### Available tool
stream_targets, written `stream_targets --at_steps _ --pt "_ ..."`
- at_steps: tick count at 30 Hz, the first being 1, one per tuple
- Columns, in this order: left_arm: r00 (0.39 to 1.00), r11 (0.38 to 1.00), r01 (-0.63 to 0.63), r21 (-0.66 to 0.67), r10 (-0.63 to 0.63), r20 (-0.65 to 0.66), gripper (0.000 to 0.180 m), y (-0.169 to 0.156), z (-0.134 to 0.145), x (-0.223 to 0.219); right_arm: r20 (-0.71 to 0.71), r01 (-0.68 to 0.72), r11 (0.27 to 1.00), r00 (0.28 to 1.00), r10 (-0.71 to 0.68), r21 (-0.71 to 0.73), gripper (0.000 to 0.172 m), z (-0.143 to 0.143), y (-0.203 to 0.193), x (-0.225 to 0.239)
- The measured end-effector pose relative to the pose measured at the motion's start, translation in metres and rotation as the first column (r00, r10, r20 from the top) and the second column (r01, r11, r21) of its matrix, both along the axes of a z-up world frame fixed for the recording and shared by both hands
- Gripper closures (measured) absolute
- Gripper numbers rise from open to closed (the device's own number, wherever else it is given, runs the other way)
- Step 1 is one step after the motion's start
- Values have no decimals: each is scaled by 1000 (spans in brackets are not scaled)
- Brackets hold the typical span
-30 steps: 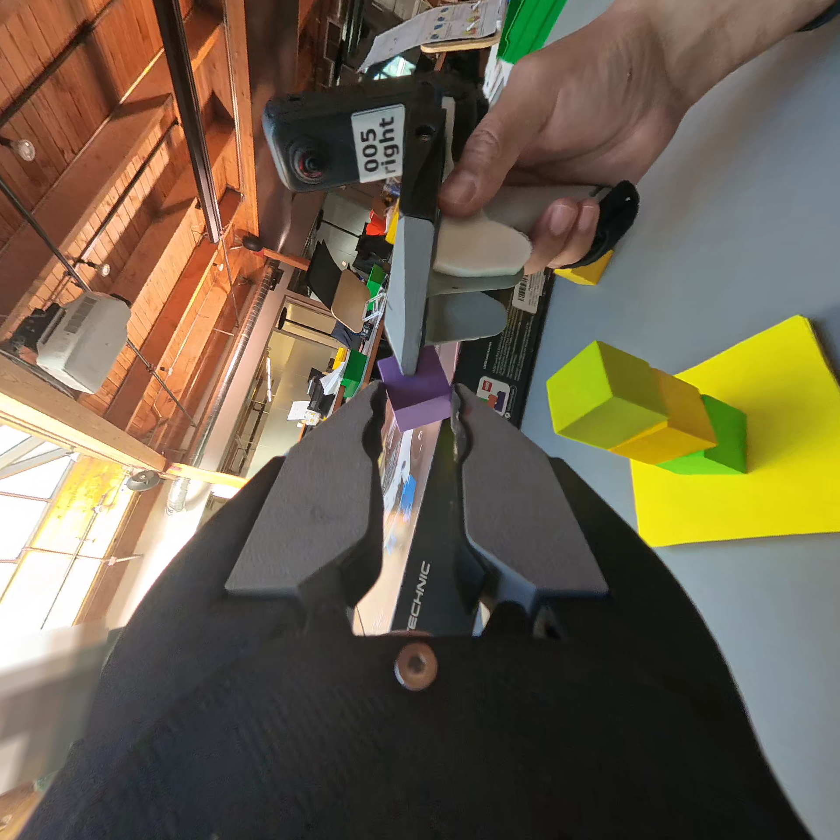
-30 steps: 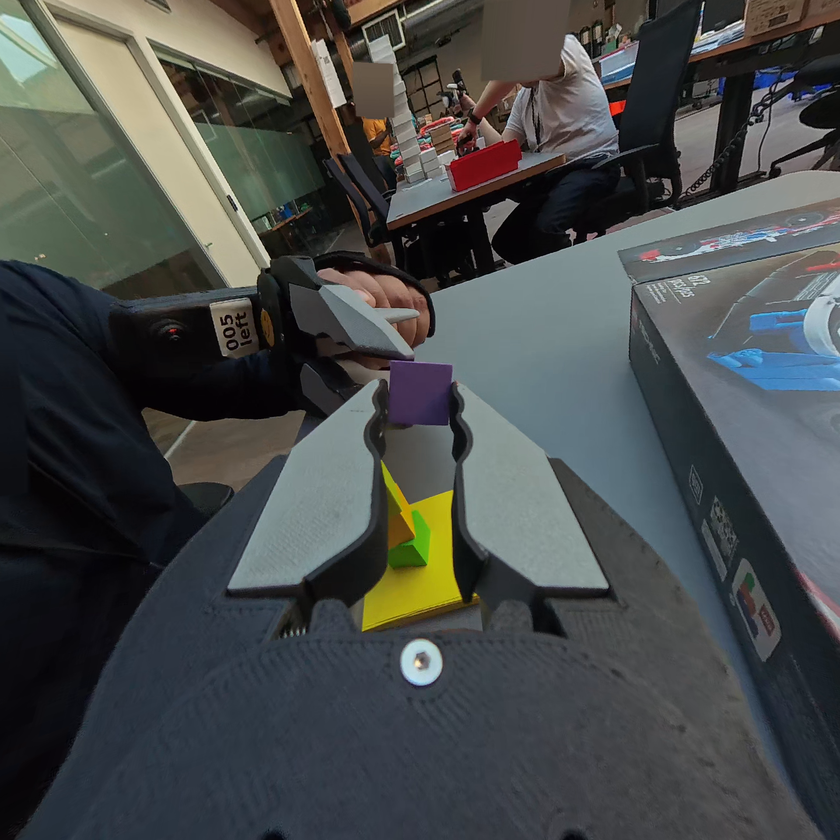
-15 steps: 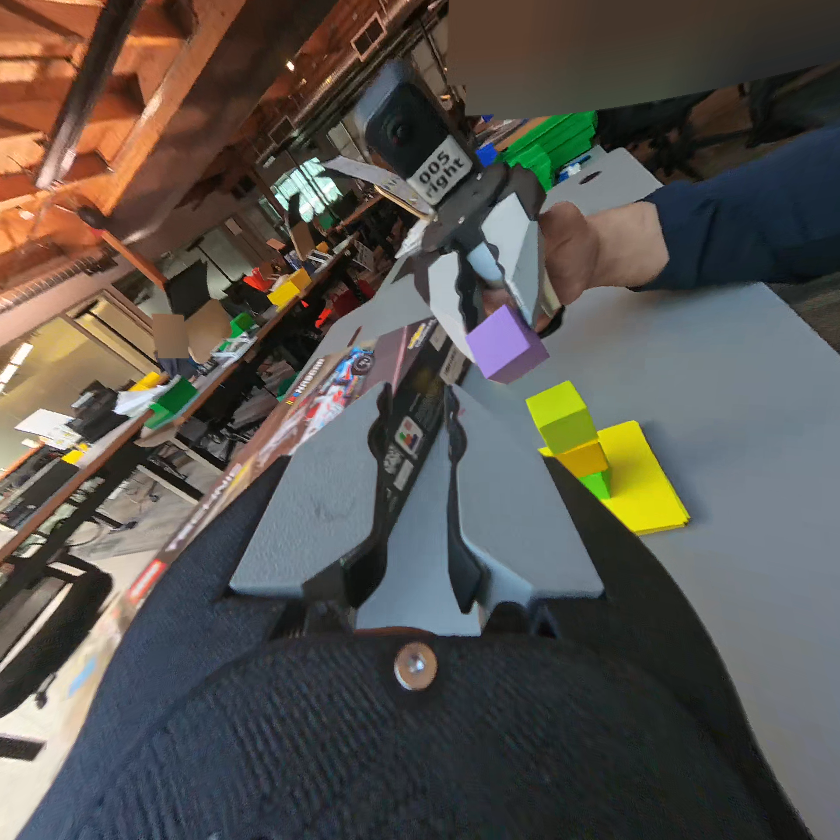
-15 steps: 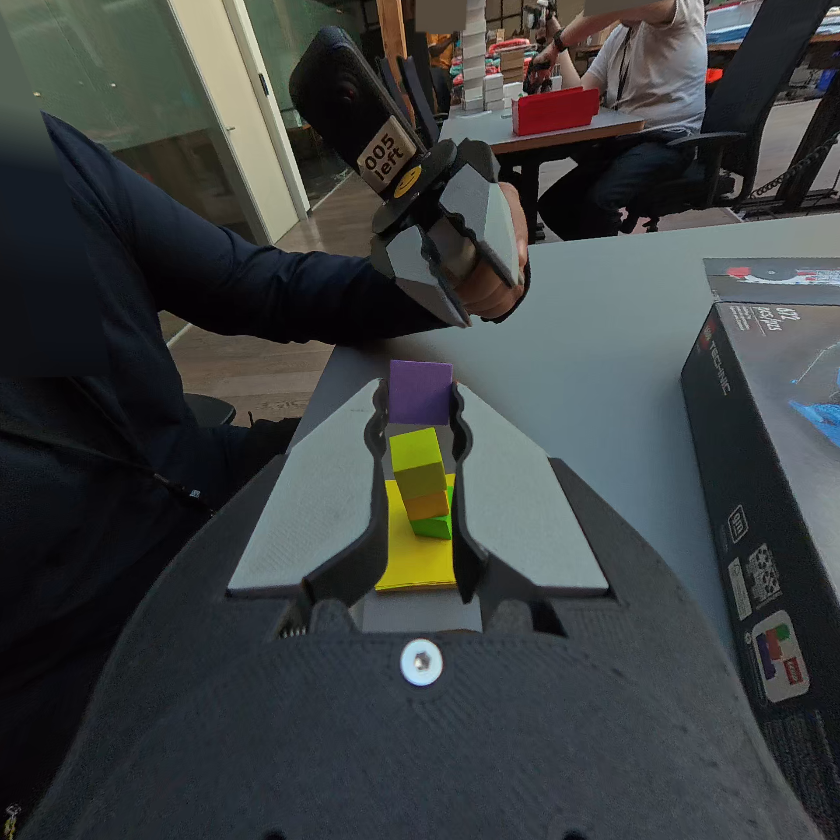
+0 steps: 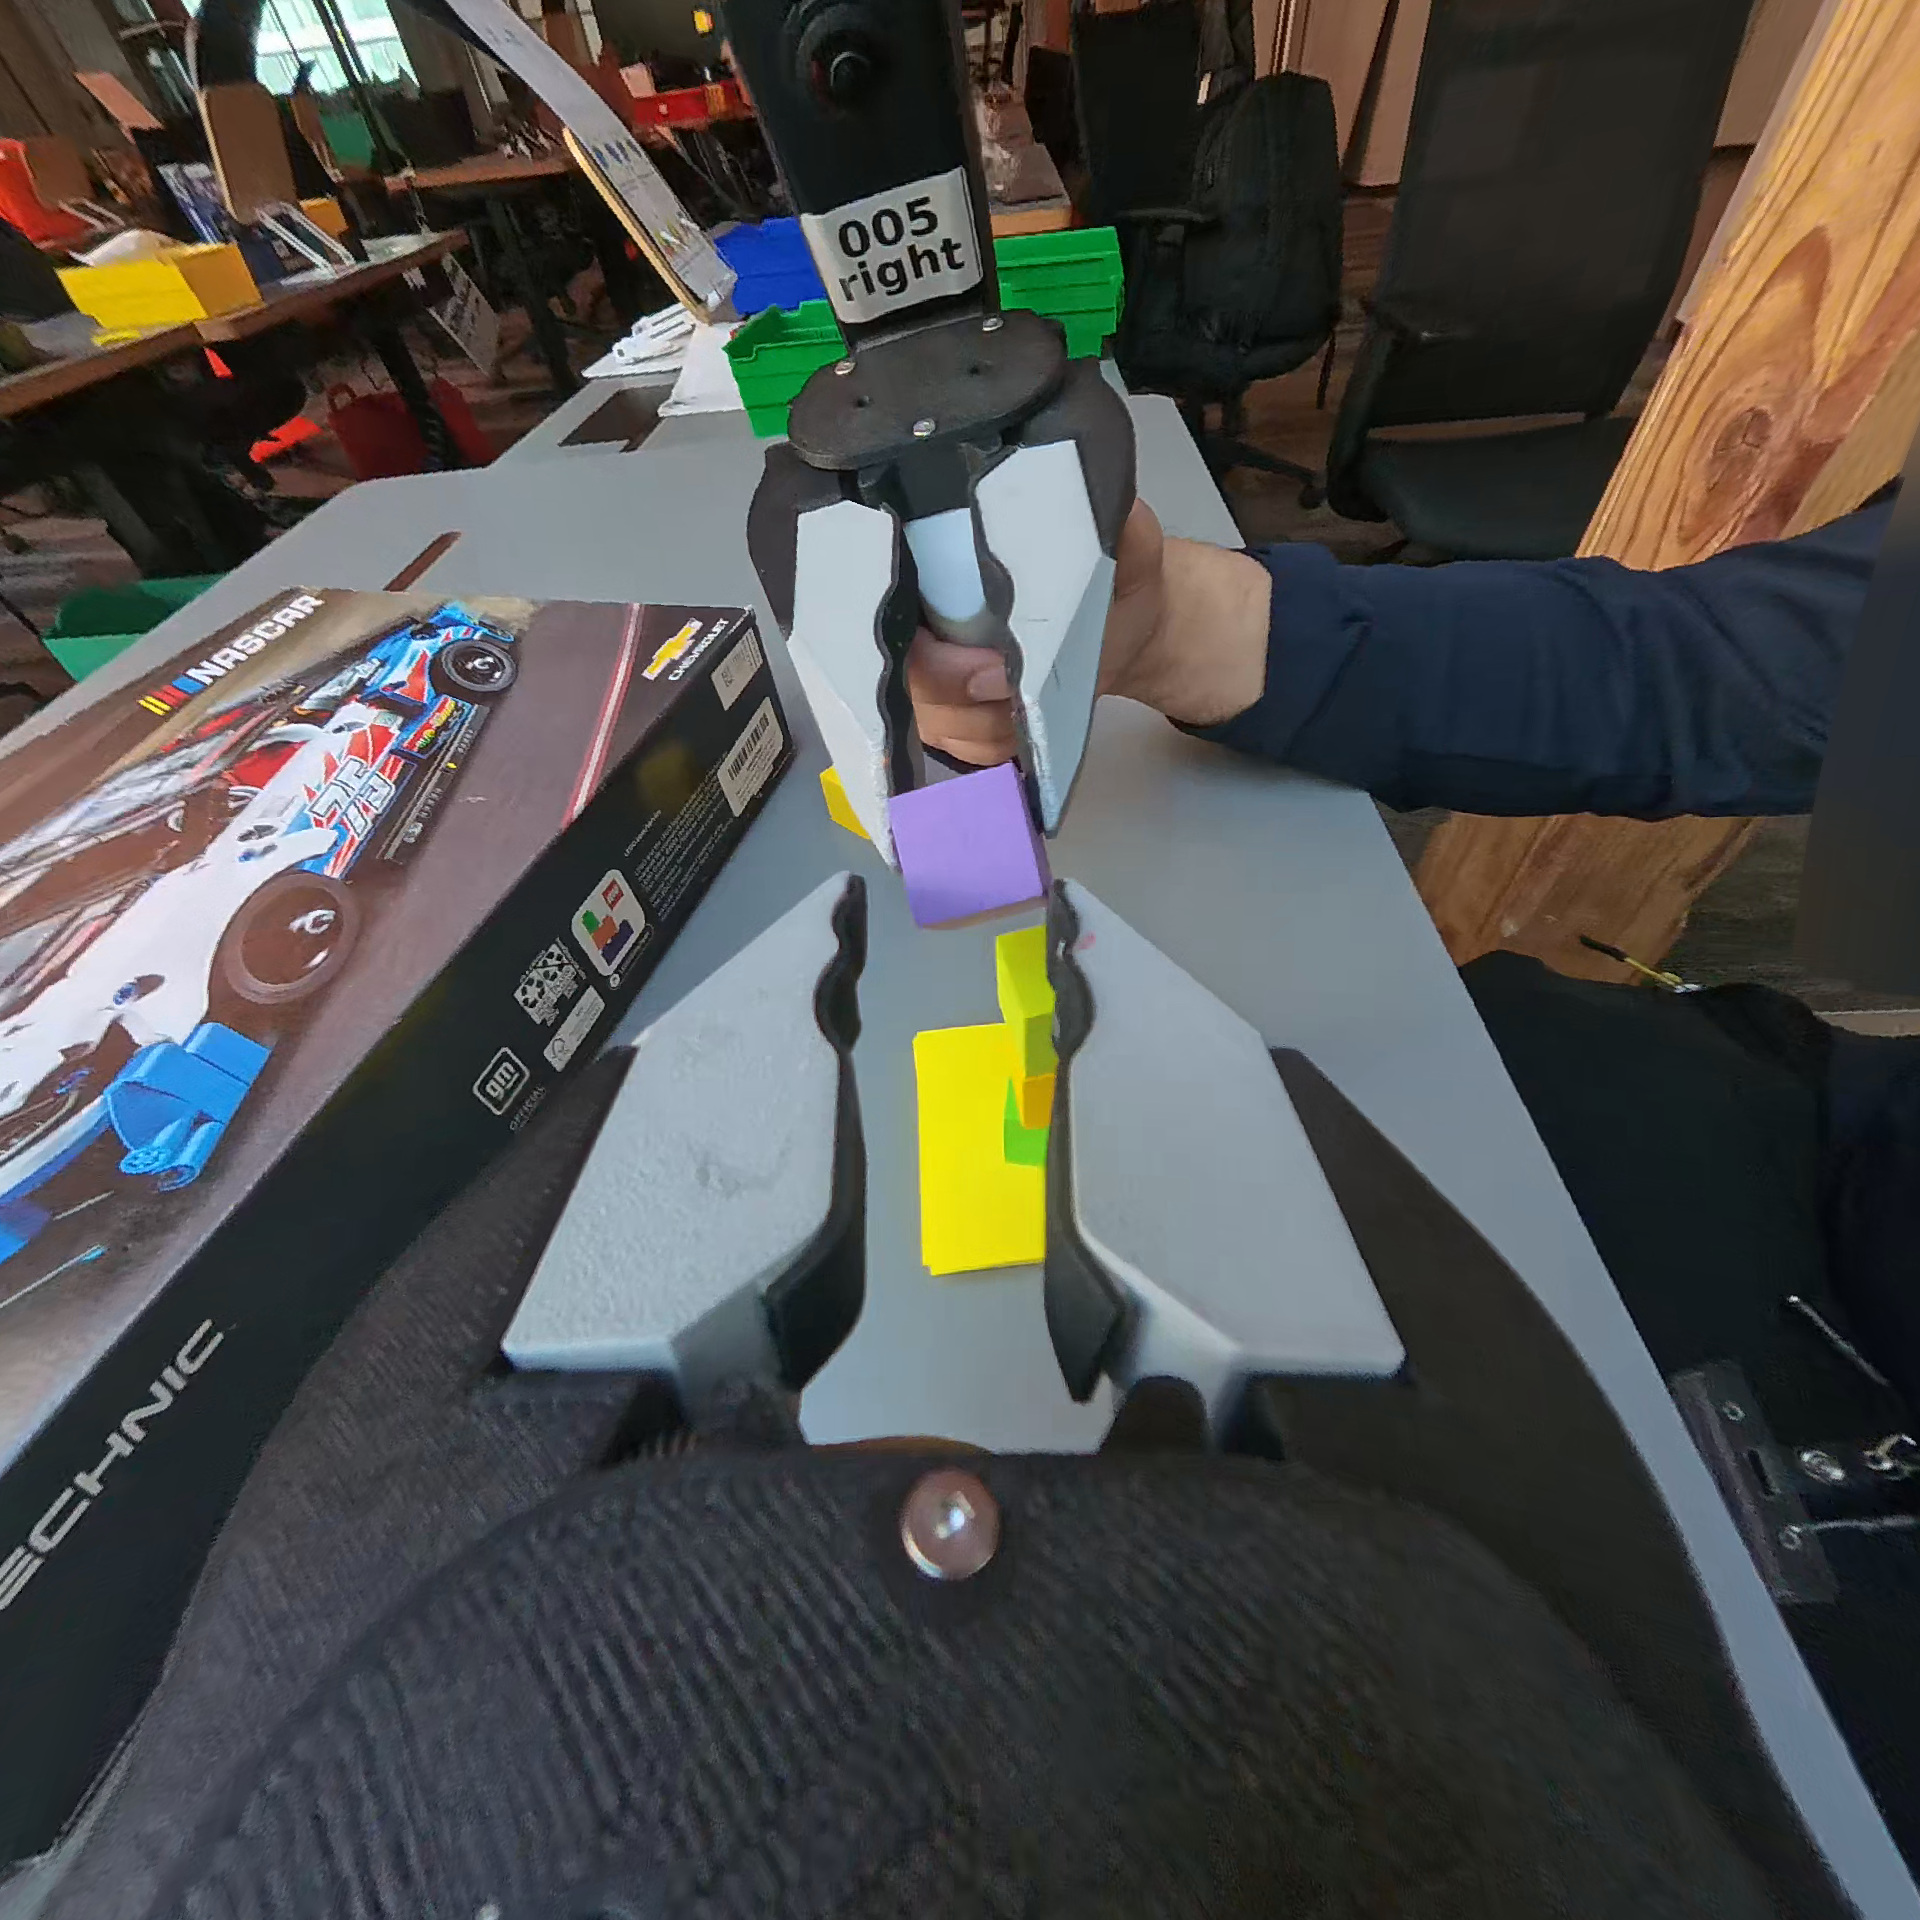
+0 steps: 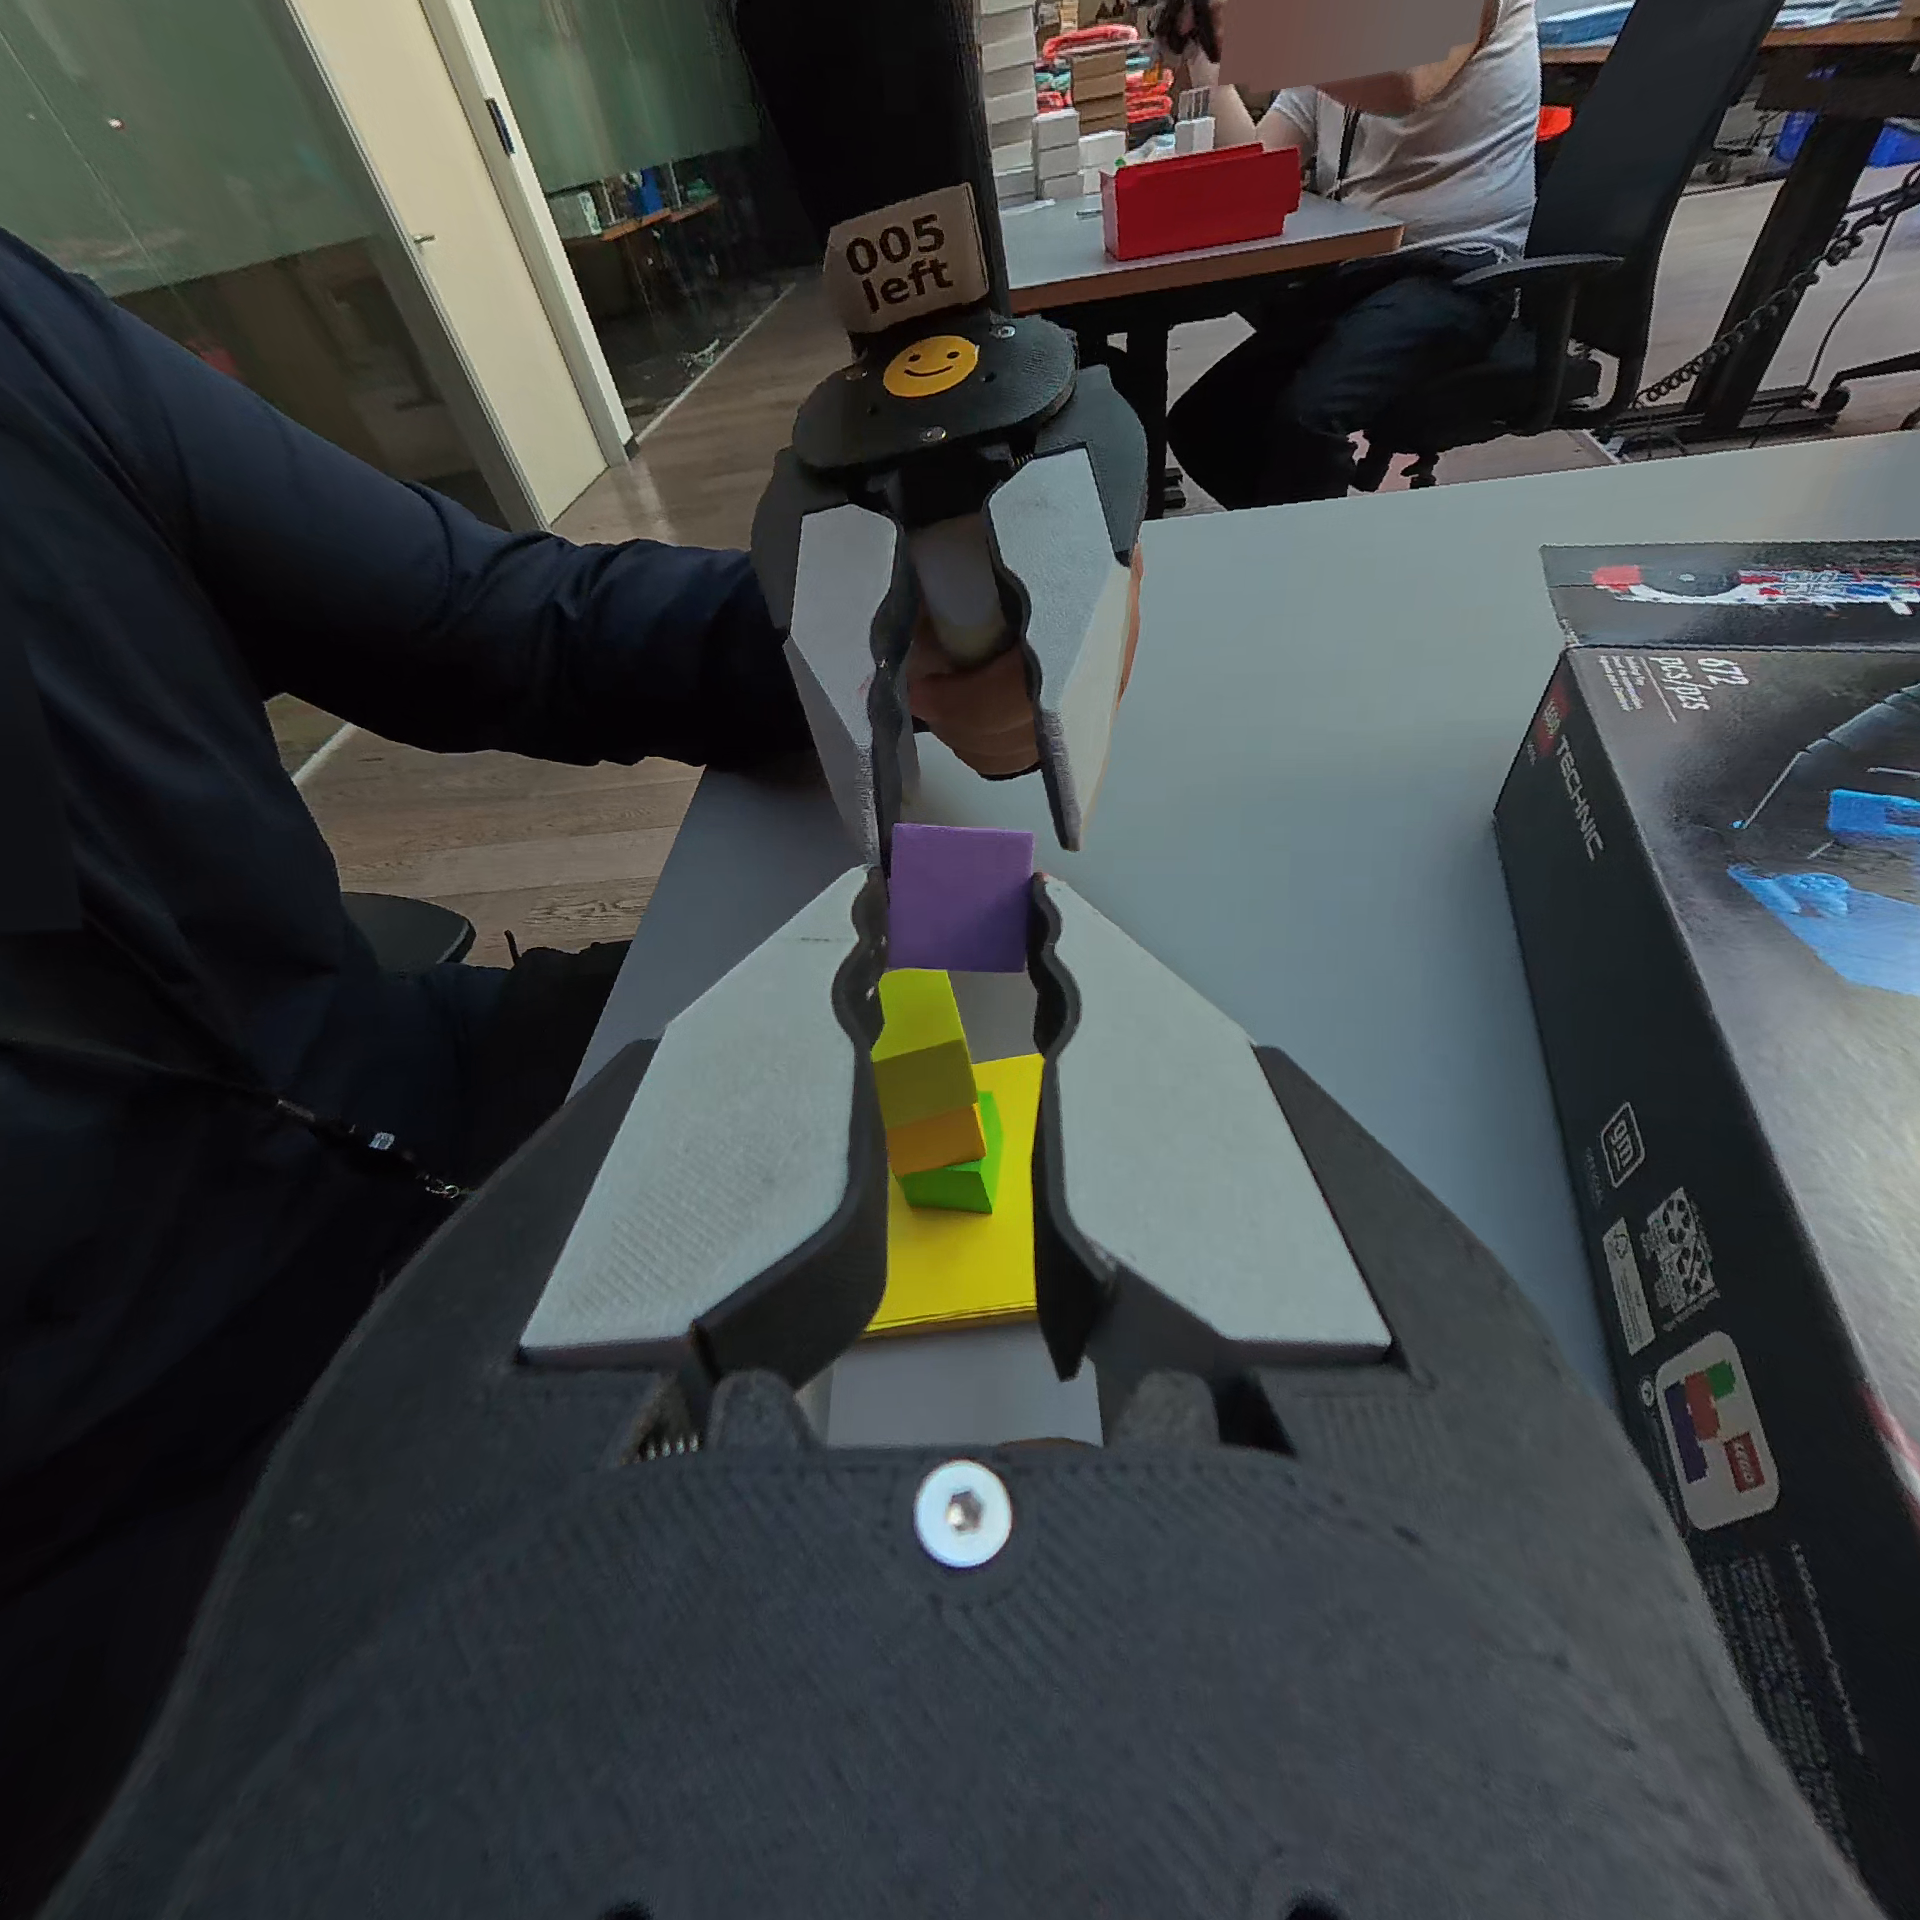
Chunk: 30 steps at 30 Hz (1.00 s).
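My right gripper [image 6: 956, 899] is shut on a purple cube [image 6: 961, 899] and holds it just above a stack. The stack is a lime cube [image 6: 920, 1039] on an orange cube [image 6: 935, 1138] on a green cube [image 6: 961, 1179], standing on a yellow pad [image 6: 966, 1278]. My left gripper [image 5: 956, 914] is open and empty, facing the right one [image 5: 966, 821] across the stack. The purple cube [image 5: 966, 847] hangs just beyond its tips. The stack's lime cube [image 5: 1023, 997] shows between the left fingers. The left gripper also shows open in the right wrist view [image 6: 971, 831].
A large black toy box [image 5: 312, 883] lies on the grey table [image 5: 1299, 935], to the right in the right wrist view [image 6: 1714, 935]. A loose yellow cube [image 5: 842, 805] sits behind the right gripper. Green bins [image 5: 790, 364] and a wooden post [image 5: 1714, 520] stand beyond. My left and right fingertips are right by each other.
A second ago the left fingertips were at the purple cube in the right gripper. The left gripper has drawn back and opened wider. The right gripper carried the cube over the stack.
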<state>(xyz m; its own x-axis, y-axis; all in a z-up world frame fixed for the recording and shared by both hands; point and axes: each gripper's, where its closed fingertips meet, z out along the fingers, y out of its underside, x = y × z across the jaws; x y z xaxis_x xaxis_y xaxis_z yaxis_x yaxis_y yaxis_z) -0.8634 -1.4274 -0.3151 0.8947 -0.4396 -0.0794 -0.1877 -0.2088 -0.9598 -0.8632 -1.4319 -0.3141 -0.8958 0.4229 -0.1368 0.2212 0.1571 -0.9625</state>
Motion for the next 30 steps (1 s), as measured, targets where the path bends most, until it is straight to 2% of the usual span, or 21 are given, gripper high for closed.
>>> stream_targets --at_steps 3,9,12,15,17,21,26,30 --pt "1000 999 4 -36 -4 5 155 2 -6 3 -8 17 1000 1000 -17 2 149 0 1 -2" --pt "999 999 -32 -29 31 -20 155 5 -5 1 -20 32 999 999 -33 -40 148 6 2 -5" --pt "1000 1000 8 -23 -7 10 155 1 0 5 -19 3 999 1000 -4 -49 148 9 0 0" --pt "996 995 90 -53 -89 22 146 -9 -2 13 -31 -26 999 999 25 -19 149 8 -4 6" --pt "995 994 98 -49 -97 27 143 -12 -1 10 -36 -30 1000 999 31 4 149 6 -6 9" --pt "996 996 49 -77 -42 84 144 -10 -1 -7 -32 10 991 999 -6 136 148 -7 -2 9" --pt "986 994 -50 -102 65 151 148 -3 -3 -30 -77 17 989 997 -6 144 148 4 -4 17" --pt "985 987 -86 -135 105 137 148 -1 -10 -37 -60 17 985 998 -7 173 148 -2 -7 16"
